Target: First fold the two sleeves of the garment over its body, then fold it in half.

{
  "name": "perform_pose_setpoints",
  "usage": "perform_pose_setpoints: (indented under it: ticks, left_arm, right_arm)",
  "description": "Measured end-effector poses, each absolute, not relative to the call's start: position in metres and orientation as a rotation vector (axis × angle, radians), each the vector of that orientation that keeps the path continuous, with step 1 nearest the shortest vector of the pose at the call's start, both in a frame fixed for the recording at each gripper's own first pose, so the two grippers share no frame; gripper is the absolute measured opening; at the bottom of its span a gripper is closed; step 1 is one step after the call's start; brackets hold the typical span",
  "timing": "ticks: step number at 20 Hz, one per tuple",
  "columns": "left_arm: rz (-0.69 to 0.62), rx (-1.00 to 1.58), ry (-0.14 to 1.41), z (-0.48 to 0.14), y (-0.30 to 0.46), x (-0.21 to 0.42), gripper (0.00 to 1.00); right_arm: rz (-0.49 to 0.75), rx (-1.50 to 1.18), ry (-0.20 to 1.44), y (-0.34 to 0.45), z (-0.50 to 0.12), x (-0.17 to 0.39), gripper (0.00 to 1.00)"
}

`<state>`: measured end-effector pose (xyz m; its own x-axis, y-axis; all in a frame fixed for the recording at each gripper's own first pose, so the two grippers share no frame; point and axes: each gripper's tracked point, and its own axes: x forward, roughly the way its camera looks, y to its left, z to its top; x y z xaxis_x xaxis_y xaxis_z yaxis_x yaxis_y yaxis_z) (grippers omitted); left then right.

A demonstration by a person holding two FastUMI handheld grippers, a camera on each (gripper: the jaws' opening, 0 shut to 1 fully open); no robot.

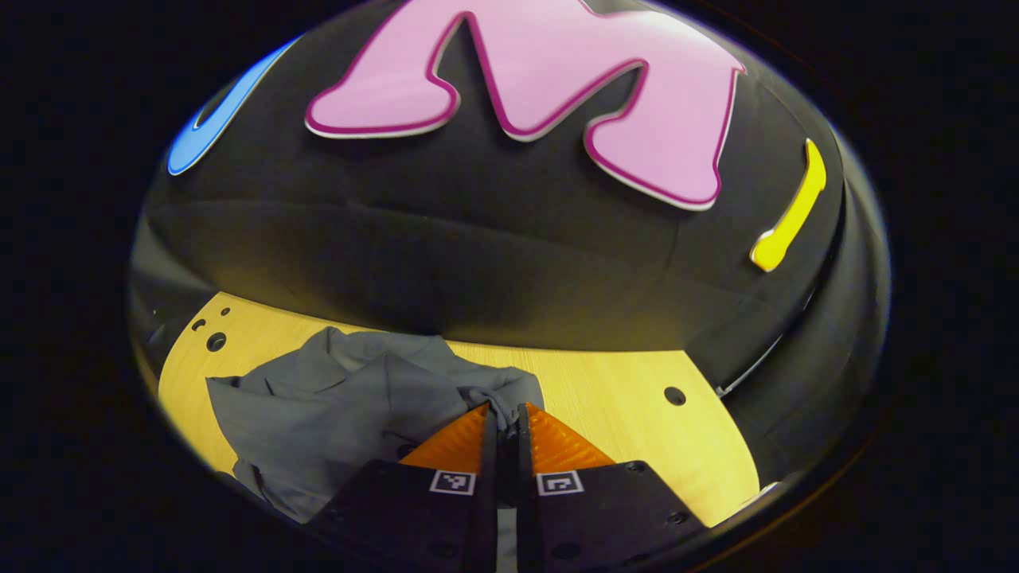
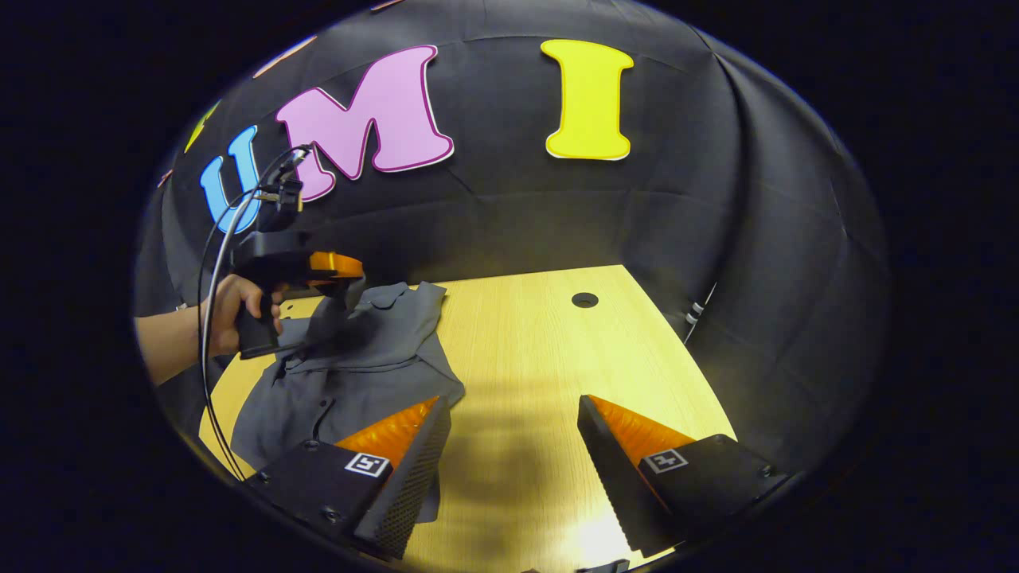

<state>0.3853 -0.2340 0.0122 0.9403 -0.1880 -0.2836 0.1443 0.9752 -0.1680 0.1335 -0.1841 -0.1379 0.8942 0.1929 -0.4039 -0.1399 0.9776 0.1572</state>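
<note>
Here, left tool [image 1: 503, 418] pinches grey shirt [image 1: 334, 406] on wooden table [image 2: 541, 358]; right tool [image 2: 513, 418] wide.

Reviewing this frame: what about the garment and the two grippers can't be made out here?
- Left gripper view: the garment runs under the left gripper, whose body hides its near part; which part is pinched is unclear.
- Right gripper view: the left gripper is small and far off, its fingertips masked by lifted cloth.
- Right gripper view: the right gripper covers the garment's near hem; sleeves cannot be told apart in the bunched folds.
</note>
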Motion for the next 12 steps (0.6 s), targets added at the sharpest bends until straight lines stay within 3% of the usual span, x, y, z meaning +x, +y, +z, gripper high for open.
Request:
perform_pose_setpoints:
  ticks: [1, 6, 7, 8, 12]
  left_arm:
    - [-0.186, -0.138, 0.323, 0.005, -0.242, 0.387, 0.16]
    - [-0.254, -0.108, 0.32, 0.003, -0.254, 0.372, 0.87]
    - [-0.248, -0.088, 0.312, 0.005, -0.245, 0.364, 0.84]
    - [-0.241, -0.063, 0.306, 0.006, -0.234, 0.354, 0.98]
    - [-0.215, 0.037, 0.281, 0.003, -0.178, 0.302, 0.96]
  right_arm:
    - [0.171, 0.124, 0.432, -0.183, -0.139, 0.134, 0.99]
    - [0.178, 0.111, 0.447, -0.171, -0.144, 0.134, 0.99]
    - [0.183, 0.106, 0.449, -0.166, -0.145, 0.133, 0.99]
    - [0.184, 0.098, 0.454, -0.162, -0.146, 0.132, 0.99]
    - [0.19, 0.121, 0.497, -0.137, -0.157, 0.124, 0.99]
